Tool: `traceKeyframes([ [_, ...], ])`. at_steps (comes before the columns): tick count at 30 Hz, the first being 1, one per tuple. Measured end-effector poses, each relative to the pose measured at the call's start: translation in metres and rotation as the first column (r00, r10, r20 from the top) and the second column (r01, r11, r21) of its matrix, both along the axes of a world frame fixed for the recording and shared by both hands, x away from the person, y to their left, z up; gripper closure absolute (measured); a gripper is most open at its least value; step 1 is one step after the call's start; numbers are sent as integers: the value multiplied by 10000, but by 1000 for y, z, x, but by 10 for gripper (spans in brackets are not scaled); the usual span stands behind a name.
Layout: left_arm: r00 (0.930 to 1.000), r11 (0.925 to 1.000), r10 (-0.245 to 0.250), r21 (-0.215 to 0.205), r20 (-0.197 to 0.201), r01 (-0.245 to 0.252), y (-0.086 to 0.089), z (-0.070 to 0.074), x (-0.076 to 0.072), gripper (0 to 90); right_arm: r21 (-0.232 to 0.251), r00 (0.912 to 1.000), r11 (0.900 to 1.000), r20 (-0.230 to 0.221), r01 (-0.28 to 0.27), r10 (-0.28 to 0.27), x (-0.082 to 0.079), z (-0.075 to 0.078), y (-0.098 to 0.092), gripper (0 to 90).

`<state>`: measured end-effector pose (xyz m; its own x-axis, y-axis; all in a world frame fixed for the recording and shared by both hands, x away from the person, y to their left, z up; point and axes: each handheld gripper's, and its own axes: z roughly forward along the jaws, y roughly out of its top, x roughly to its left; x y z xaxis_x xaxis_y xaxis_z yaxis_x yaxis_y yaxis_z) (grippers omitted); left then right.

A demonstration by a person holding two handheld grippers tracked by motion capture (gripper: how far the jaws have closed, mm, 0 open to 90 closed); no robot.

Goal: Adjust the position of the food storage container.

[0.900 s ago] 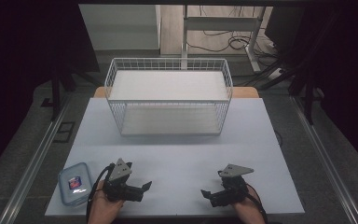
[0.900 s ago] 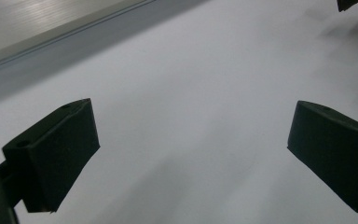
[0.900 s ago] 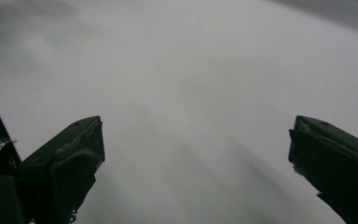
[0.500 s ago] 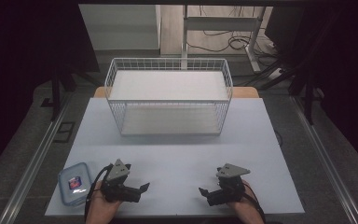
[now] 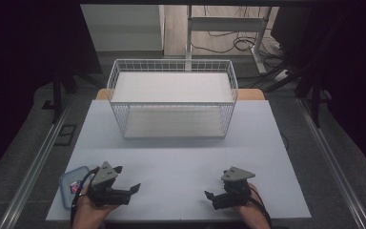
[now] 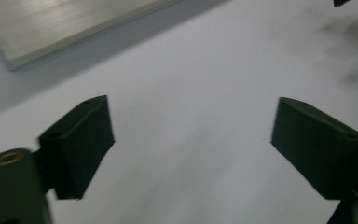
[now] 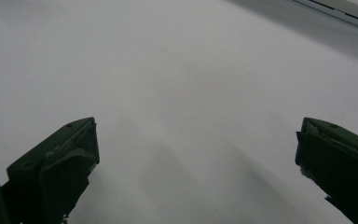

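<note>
Both claws held ready, nothing gripped.

At the near edge of the tabletop [image 5: 181,157], the left claw [image 5: 129,190] and right claw [image 5: 211,198] are held low with jaws spread wide and nothing between them, turned toward each other, seemingly a waiting pose. A small blue-rimmed container [image 5: 70,183] is seen just left of the left hand. Farther back, a white wire basket [image 5: 171,98] is set centrally, apparently within reach of both.
</note>
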<state>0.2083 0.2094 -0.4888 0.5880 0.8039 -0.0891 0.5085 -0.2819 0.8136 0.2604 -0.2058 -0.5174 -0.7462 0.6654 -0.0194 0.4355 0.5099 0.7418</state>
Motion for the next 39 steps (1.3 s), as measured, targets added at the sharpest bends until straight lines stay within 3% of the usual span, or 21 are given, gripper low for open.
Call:
traceKeyframes([
  [2,10000,9999,94,-97,30,-94,7,2,-2,218,-14,10000,10000,9,-8,8,0,0,0,0],
  [3,9995,9992,317,-250,72,-315,21,5,-7,248,-46,10000,10000,19,2,-2,0,0,0,0],
  [4,9995,9992,317,-250,72,-315,21,5,-7,279,-46,10000,10000,19,2,-2,0,0,0,0],
  [6,9981,9973,610,-420,49,-608,41,9,-13,359,-74,10000,10000,17,22,-22,0,0,0,0],
  [7,9981,9973,610,-420,49,-608,41,9,-13,394,-102,10000,9999,25,45,-44,0,0,0,0],
  [10,9943,9930,1065,-511,6,-1063,67,11,-21,508,-104,10000,9999,-1,67,-67,0,0,0,0],
  [12,9934,9925,1144,-438,35,-1141,73,11,-23,582,-127,10000,9999,3,82,-82,0,0,0,0],
  [14,9923,9909,1229,-566,155,-1218,91,10,-34,662,-215,9999,9997,16,127,-126,0,-1,0,0],
  [21,9804,9796,1957,-498,216,-1945,122,2,-57,883,-257,9998,9995,22,193,-192,0,0,-1,0],
  [31,9649,9634,2558,-672,-587,-2595,152,-24,-84,900,-362,9998,9991,14,206,-206,0,-1,0,0],
  [35,9697,9652,2334,-1039,-719,-2400,153,-31,-86,900,-399,9998,9990,-3,201,-201,0,-1,0,0],
  [37,9718,9689,2241,-906,-732,-2302,150,-30,-86,900,-421,9999,9990,-13,171,-172,0,-1,1,0],
  [39,9654,9652,2507,-589,-716,-2550,152,-27,-88,900,-466,9998,9987,12,181,-181,0,-1,1,0],
])
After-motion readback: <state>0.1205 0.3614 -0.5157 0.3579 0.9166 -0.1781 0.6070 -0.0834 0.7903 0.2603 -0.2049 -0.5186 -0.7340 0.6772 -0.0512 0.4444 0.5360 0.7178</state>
